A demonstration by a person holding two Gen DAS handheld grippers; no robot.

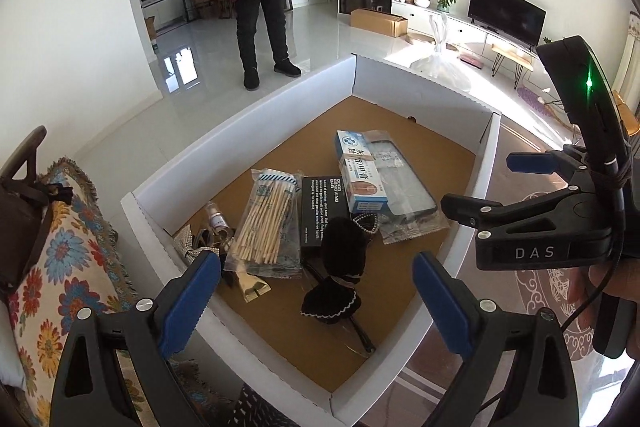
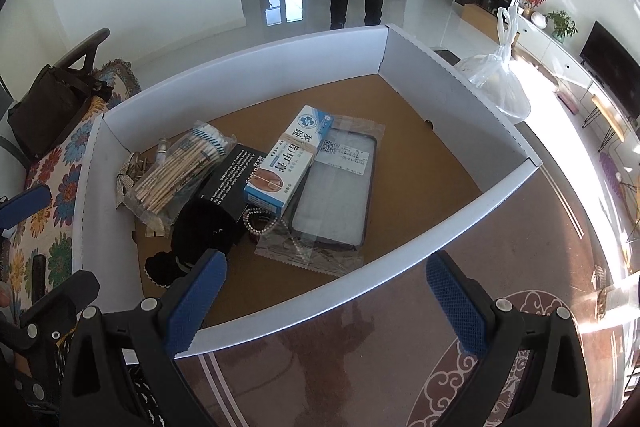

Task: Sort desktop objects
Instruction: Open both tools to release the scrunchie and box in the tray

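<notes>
Both my claws gape wide and empty: left gripper (image 1: 316, 291) above the white tray (image 1: 248, 111), right gripper (image 2: 326, 287) at its near wall. Ointment box (image 2: 286, 161) tops the pile mid-tray; I would pinch its long sides first.

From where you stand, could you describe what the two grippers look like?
Both are black plastic clamps with blue textured pads and silver screws. The right gripper, seen from the left wrist, reads "DAS" in white, shows a green light and trails a black cable. The left gripper looks alike.
</notes>
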